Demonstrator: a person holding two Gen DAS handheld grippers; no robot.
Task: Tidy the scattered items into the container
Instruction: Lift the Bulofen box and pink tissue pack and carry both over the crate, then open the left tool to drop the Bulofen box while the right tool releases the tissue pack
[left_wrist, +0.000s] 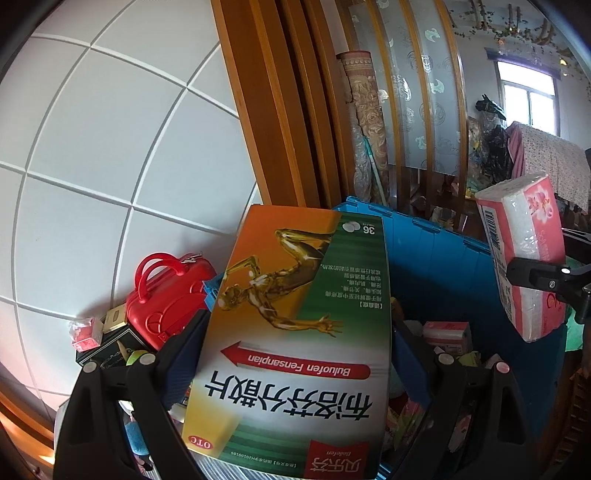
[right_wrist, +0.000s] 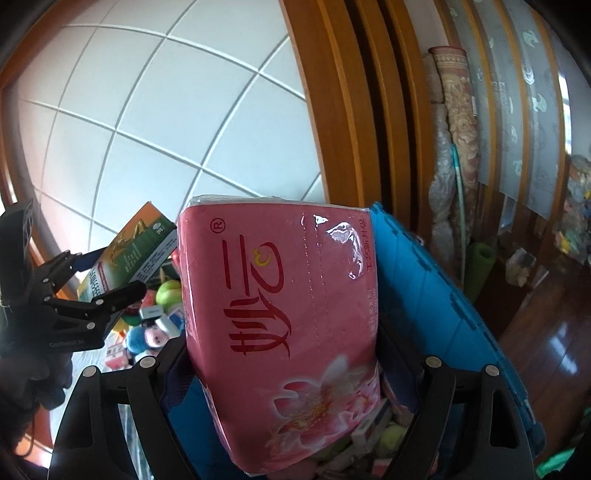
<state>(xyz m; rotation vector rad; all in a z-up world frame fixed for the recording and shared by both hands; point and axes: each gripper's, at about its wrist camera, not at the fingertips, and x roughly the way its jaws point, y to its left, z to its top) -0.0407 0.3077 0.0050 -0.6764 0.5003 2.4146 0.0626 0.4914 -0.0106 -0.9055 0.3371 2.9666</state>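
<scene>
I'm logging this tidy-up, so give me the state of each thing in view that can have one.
Left gripper: shut on the medicine box, held above the bin.
Right gripper: shut on the pink tissue pack, also above the bin.
Blue bin: lid open, already holding many items.
Red toy suitcase: closed, outside the bin.

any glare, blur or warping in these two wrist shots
Left wrist view: fisheye bends the white wall's tile lines into arcs; the window is blown out; the medicine box is sharp, though blurred at its lower left corner. Right wrist view: a glare patch on the tissue pack's plastic wrap, shiny reflections on the wood floor, door frame curved.
</scene>
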